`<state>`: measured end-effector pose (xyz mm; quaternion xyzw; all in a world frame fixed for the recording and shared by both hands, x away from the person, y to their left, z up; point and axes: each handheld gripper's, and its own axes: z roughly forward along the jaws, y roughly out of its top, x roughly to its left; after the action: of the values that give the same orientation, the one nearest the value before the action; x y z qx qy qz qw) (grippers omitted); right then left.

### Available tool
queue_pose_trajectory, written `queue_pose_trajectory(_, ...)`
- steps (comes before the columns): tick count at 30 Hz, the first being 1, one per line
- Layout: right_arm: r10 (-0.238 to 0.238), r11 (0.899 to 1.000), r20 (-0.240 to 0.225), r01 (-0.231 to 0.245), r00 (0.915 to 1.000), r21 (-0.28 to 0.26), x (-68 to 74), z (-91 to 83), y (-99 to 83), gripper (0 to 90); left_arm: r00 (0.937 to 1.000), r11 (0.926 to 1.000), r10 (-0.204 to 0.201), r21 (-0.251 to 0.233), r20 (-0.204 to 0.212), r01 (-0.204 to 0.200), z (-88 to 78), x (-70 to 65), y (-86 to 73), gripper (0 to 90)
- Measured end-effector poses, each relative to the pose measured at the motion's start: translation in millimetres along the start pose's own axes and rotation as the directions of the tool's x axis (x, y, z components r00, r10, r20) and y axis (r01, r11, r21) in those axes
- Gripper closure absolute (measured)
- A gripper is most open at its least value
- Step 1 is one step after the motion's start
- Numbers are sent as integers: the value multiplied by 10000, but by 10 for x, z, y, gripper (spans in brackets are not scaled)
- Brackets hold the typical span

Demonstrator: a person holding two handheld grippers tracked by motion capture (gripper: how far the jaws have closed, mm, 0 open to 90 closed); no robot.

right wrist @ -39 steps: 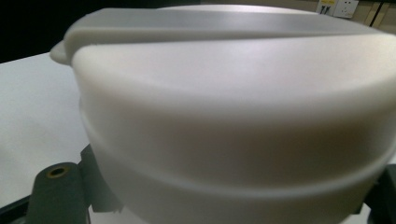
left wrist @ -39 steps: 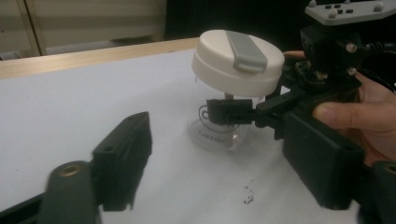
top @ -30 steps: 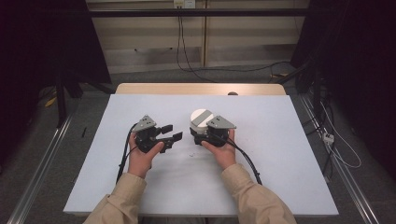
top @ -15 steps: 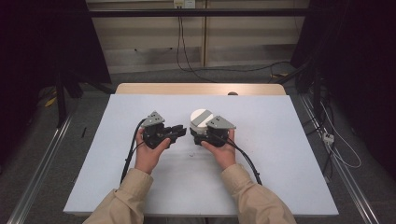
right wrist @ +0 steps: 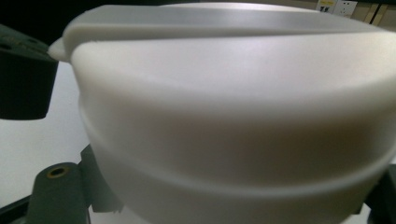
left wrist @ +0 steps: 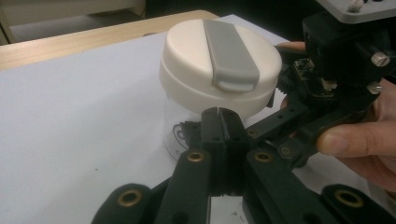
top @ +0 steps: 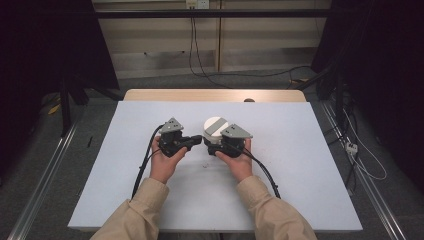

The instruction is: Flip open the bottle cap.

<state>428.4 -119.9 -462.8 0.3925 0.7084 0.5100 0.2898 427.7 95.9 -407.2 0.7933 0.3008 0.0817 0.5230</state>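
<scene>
A clear jar with a white lid and a grey bar across the top stands on the white table sheet. My right gripper is shut on the jar just under the lid; in the right gripper view the lid is pressed up close. My left gripper lies just left of the jar with its tips toward it. Its jaws have just been closing and now meet with nothing between them. The jar lid rises just beyond those tips.
A wooden table edge runs along the far side of the sheet. Cables trail from both grippers toward the person's sleeves. Metal rails flank the table on the floor.
The left gripper has slid right toward the jar and its jaws have gone from wide open to closed together. The right gripper and the jar have stayed put.
</scene>
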Motion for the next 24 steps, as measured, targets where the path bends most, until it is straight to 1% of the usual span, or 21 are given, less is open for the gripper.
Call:
queue_pose_trajectory(2, -5, 10000, 7, 5, 10000, 5, 2, 0, 0, 186, 9999, 9998, 119, 127, -26, -119, 27, -10, 21, 900)
queue_pose_trajectory(6, -54, 10000, 31, 54, 10000, 12, 5, -1, 0, 186, 9997, 9995, 186, 252, -141, -182, 45, -28, 31, 900)
queue_pose_trajectory(8, -51, 10000, 29, 51, 10000, 13, 5, -1, 0, 186, 9997, 9993, 222, 290, -112, -219, 60, -37, 31, 900)
queue_pose_trajectory(9, -51, 10000, 29, 51, 10000, 13, 5, -1, 0, 186, 9996, 9992, 231, 321, -179, -226, 66, -40, 30, 900)
queue_pose_trajectory(11, -61, 10000, 31, 60, 10000, 17, 6, -1, 0, 186, 9997, 9993, 176, 344, -161, -170, 77, -38, 28, 900)
queue_pose_trajectory(14, -95, 10000, 38, 95, 9999, 15, 10, -2, 0, 186, 9994, 9991, 253, 350, -228, -245, 82, -38, 35, 900)
queue_pose_trajectory(16, -112, 9999, 40, 112, 9999, 14, 11, -2, 0, 186, 9994, 9989, 293, 374, -191, -285, 88, -45, 40, 900)
queue_pose_trajectory(17, -120, 9999, 42, 120, 9999, 14, 12, -2, 0, 186, 9996, 9992, 239, 335, -152, -234, 92, -53, 43, 900)
queue_pose_trajectory(24, -108, 9999, 47, 108, 9999, 20, 12, -2, -1, 186, 9993, 9990, 325, 299, -183, -320, 88, -86, 83, 900)
